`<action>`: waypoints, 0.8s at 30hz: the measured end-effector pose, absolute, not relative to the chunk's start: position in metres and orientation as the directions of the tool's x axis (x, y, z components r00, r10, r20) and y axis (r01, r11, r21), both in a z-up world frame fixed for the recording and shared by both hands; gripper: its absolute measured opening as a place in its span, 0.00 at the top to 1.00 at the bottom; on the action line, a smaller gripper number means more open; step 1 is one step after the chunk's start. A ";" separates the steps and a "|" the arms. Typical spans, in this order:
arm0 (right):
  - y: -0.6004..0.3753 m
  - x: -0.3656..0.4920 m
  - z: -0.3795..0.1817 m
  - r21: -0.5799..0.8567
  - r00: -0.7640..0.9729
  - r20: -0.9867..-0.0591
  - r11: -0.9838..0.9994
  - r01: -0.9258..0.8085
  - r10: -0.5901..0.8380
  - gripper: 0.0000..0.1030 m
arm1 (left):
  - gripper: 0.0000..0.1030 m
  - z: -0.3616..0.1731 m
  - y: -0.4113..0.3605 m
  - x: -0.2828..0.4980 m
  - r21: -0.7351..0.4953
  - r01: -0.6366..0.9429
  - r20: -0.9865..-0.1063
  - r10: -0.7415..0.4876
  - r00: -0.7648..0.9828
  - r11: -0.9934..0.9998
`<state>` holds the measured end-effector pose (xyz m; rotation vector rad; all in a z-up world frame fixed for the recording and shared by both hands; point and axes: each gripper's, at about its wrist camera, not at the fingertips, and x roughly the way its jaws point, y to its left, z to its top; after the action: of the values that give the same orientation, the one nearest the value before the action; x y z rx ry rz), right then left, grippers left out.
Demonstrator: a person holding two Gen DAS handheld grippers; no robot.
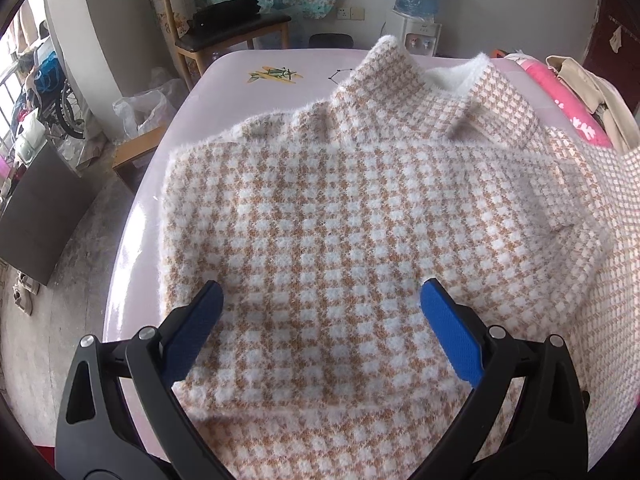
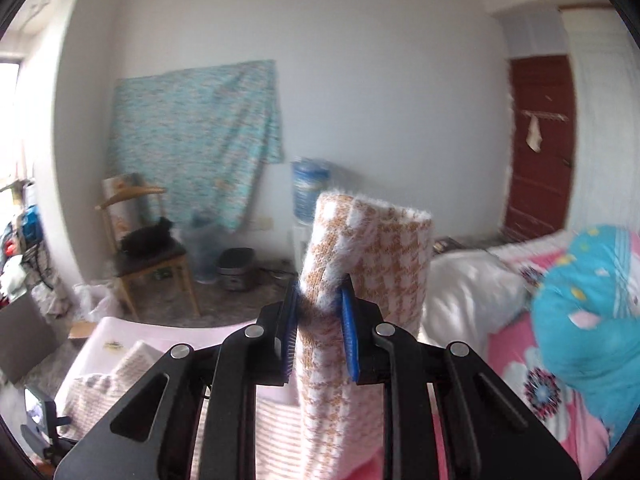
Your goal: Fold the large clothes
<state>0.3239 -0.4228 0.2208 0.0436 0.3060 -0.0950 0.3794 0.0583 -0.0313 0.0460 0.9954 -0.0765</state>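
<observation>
A fuzzy orange-and-white houndstooth sweater [image 1: 352, 216] lies spread on the pale pink table [image 1: 248, 68], collar toward the far edge. My left gripper [image 1: 322, 292] hovers open over the sweater's lower body, nothing between its blue pads [image 1: 450, 332]. In the right wrist view my right gripper [image 2: 320, 298] is shut on a sleeve end of the sweater [image 2: 368, 248], lifted well above the table and pointing out across the room. The cuff stands up beyond the fingertips and the rest of the sleeve hangs down between the arms.
A wooden chair [image 1: 224, 28] with dark clothes and a water dispenser [image 1: 418, 4] stand beyond the table. A pink-covered bed [image 2: 532, 360] with a blue bundle [image 2: 592, 308] and a white pillow lies to the right. Plastic bags and boxes clutter the floor on the left.
</observation>
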 end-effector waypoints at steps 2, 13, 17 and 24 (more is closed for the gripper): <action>-0.378 0.330 0.222 0.026 0.957 -0.291 1.000 0.006 0.002 0.81 | 0.07 -0.023 0.066 0.366 -0.007 0.104 -0.828 -0.064 0.557 0.995; -0.168 0.374 0.104 0.318 0.496 -0.606 0.761 -0.565 0.622 0.33 | 0.07 0.020 0.119 0.288 -0.135 0.245 -0.788 -0.254 0.561 0.960; -0.196 0.376 0.067 0.328 0.482 -0.654 0.793 -0.513 0.583 0.33 | 0.08 0.026 0.126 0.286 -0.170 0.283 -0.766 -0.307 0.564 0.944; -0.351 0.388 0.037 0.352 0.611 -0.679 0.911 -0.216 0.407 0.33 | 0.22 0.025 0.103 0.347 -0.271 0.252 -0.736 -0.369 0.568 0.929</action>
<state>0.3885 -0.3509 0.0366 0.2454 0.8410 0.3634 0.3474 0.1035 0.0253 -0.1415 0.8959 -0.3661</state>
